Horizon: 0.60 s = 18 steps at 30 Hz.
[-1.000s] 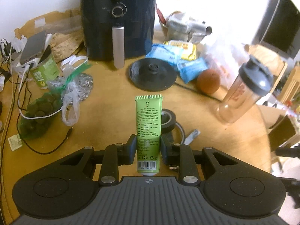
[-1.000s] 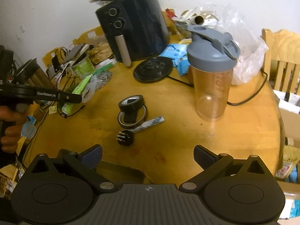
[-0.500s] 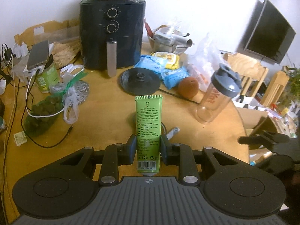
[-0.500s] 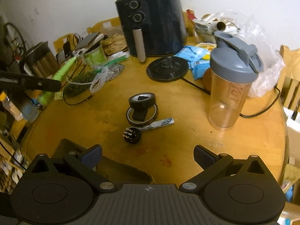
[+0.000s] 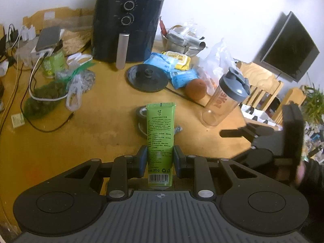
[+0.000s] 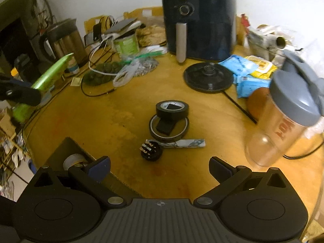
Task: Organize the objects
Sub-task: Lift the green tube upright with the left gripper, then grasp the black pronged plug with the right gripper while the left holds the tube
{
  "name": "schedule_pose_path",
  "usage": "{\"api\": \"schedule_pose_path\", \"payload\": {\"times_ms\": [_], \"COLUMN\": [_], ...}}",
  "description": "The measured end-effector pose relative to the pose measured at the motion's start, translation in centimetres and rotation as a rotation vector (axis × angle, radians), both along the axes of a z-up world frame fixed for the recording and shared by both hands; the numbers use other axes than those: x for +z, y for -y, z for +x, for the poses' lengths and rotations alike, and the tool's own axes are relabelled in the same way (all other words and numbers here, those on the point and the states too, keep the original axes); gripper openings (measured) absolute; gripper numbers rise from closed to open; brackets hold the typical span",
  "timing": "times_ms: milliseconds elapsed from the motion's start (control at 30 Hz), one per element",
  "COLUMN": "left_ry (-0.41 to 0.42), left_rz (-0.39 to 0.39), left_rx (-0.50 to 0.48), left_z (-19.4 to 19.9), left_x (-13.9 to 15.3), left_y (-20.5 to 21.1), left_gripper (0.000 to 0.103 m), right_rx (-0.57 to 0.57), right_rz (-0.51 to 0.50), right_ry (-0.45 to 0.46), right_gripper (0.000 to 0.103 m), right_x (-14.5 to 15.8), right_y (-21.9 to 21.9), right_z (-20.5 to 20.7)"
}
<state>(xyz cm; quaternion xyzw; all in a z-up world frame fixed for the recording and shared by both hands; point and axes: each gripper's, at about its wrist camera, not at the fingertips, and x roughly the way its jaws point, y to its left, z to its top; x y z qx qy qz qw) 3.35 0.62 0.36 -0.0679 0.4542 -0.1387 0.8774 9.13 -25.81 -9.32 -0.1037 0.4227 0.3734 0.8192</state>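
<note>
My left gripper (image 5: 160, 160) is shut on a green tube (image 5: 160, 135) and holds it upright above the round wooden table (image 5: 101, 125). The tube also shows at the left in the right wrist view (image 6: 50, 73). My right gripper (image 6: 160, 168) is open and empty above the table's near edge. Ahead of it lie a black tape roll (image 6: 172, 109), a flat tape ring (image 6: 169, 128), a small black plug (image 6: 150, 150) and a patterned strip (image 6: 186, 142). An open cardboard box (image 6: 68, 154) sits at its lower left.
A black air fryer (image 6: 199, 18) stands at the back. A black round base (image 6: 208, 77), blue packets (image 6: 241, 66), an orange (image 5: 196, 89) and a clear shaker bottle (image 6: 283, 121) are on the right. Bags and cables (image 6: 105, 73) crowd the left.
My left gripper has pulled back and risen with the tube. My right gripper has moved right and closer to the shaker bottle, and the box now shows at its lower left.
</note>
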Motion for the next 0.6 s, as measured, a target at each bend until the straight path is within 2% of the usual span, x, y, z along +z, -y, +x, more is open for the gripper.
{"api": "schedule_pose_path", "payload": {"times_ms": [133, 233, 300, 533, 600], "left_ry": [-0.022, -0.025, -0.028, -0.048, -0.05], "left_rz": [-0.012, -0.011, -0.012, -0.014, -0.016], "left_rx": [0.028, 0.042, 0.049, 0.08, 0.09], "left_z": [-0.5, -0.8, -1.0, -1.3, -1.3], "left_x": [-0.4, -0.6, -0.6, -1.0, -1.1], "left_y": [-0.5, -0.8, -1.0, -1.7, -1.9], "left_gripper": [0.027, 0.027, 0.027, 0.027, 0.027], "right_rx": [0.041, 0.065, 0.073, 0.11, 0.135], "right_rz": [0.0, -0.003, -0.009, -0.043, -0.057], "right_ry": [-0.02, -0.041, -0.061, -0.112, -0.114], "right_gripper": [0.101, 0.094, 0.093, 0.075, 0.073], "right_x": [-0.9, -1.8, -2.7, -5.3, -5.9], "right_y": [-1.2, -2.1, -2.8, -4.9, -5.6], "right_z": [1.1, 1.8, 2.4, 3.6, 3.8]}}
